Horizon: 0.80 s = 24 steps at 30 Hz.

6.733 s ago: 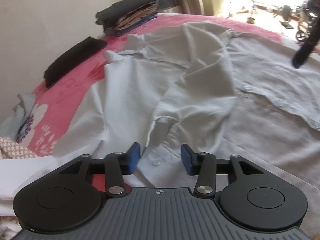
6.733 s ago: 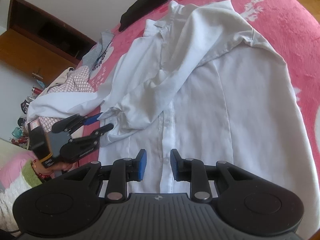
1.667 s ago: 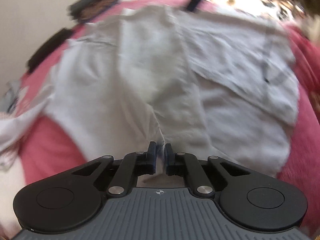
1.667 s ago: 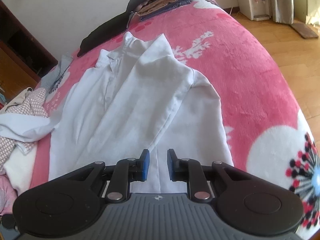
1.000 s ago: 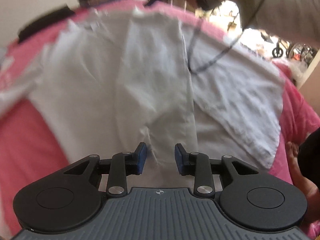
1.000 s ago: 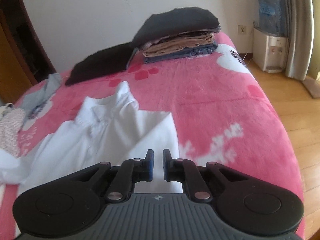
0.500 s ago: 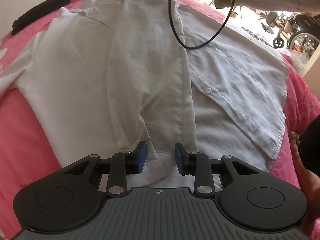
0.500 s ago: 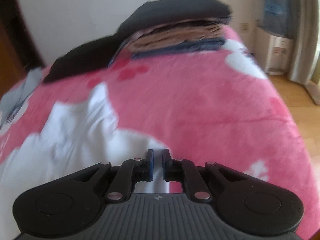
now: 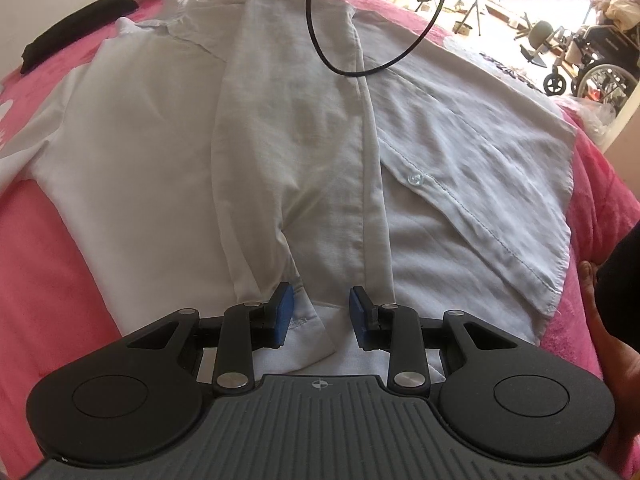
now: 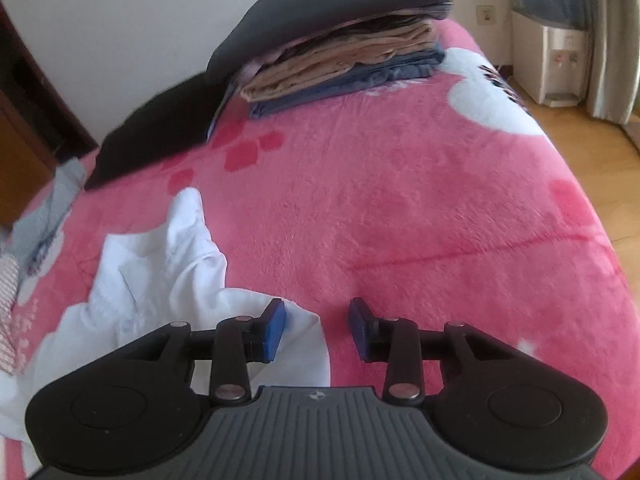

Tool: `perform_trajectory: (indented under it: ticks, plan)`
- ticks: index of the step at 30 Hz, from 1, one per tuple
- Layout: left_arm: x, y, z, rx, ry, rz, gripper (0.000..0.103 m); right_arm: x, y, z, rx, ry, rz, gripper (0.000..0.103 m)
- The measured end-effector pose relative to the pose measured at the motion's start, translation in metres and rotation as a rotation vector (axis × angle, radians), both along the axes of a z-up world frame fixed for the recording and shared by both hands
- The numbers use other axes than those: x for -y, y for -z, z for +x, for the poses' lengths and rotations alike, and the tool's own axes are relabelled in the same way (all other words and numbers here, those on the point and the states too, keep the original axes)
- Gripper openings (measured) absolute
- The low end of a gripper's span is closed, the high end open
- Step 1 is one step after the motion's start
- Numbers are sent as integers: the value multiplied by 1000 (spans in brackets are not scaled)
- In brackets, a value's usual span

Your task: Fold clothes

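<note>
A white shirt (image 9: 168,152) of thin, slightly creased woven cloth lies spread flat on a bed covered by a pink fleece blanket (image 10: 400,216), plush and fuzzy, printed with darker red squares and white flower shapes. One long sleeve (image 9: 296,120) is folded lengthwise down the middle of the shirt as a straight band, its cuff end nearest the left wrist camera. A small clear button (image 9: 415,178) sits on a stitched placket running diagonally across the right half. A black cable (image 9: 320,48) loops loosely above the cloth.

The left tongs (image 9: 320,314) stand partly open over the sleeve's cuff end, blue pads apart, with cloth lying between them but not pinched. The right tongs (image 10: 318,328) are opening; the shirt's shoulder edge (image 10: 168,280) lies beside the left pad and a little between the pads, and neither pad presses on it. The crumpled collar lies on the blanket just beyond.

At the far end of the bed stands a neat stack of folded clothes (image 10: 340,52): a dark garment on top, tan layers beneath, blue denim at the bottom. Beside it lies a flat black folded piece (image 10: 156,140).
</note>
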<state>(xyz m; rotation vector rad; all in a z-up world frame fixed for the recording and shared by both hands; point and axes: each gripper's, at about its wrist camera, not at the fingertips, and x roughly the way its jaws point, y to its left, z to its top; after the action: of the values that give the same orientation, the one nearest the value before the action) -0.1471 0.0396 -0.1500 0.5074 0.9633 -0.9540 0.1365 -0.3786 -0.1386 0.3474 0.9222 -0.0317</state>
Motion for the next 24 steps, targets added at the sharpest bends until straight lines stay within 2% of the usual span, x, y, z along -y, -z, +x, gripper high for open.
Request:
perform_trajectory:
  ticks: [1,2,5,9,12,15,19,21,23,24]
  plan:
    - [0,0,0,1,-1,0,31,-4,-1,2,-5,-22,-26,9]
    - [0,0,0,2,0,0,31,-9,-2,4,-12,-46,-52,0]
    - [0,0,0,5,1,0,31,-28,-7,3,-5,-116,-203,0]
    - [2,0,-1,16,9,11,31,-52,-13,-5,59,-122,-449,0]
    - [2,0,-1,18,14,16,31,-75,-4,-6,62,-173,-624,0]
    - [1,0,-2,23,16,16,31,-89,13,-2,45,-201,-742,0]
    - [2,0,-4,35,18,16,31,-94,31,4,48,-196,-821,1]
    - [2,0,-4,38,19,16,31,-87,25,5,82,-171,-767,2]
    - [1,0,-4,38,21,13,31,-75,12,3,125,-125,-679,19]
    - [1,0,-3,37,20,12,31,-65,3,0,150,-84,-622,35]
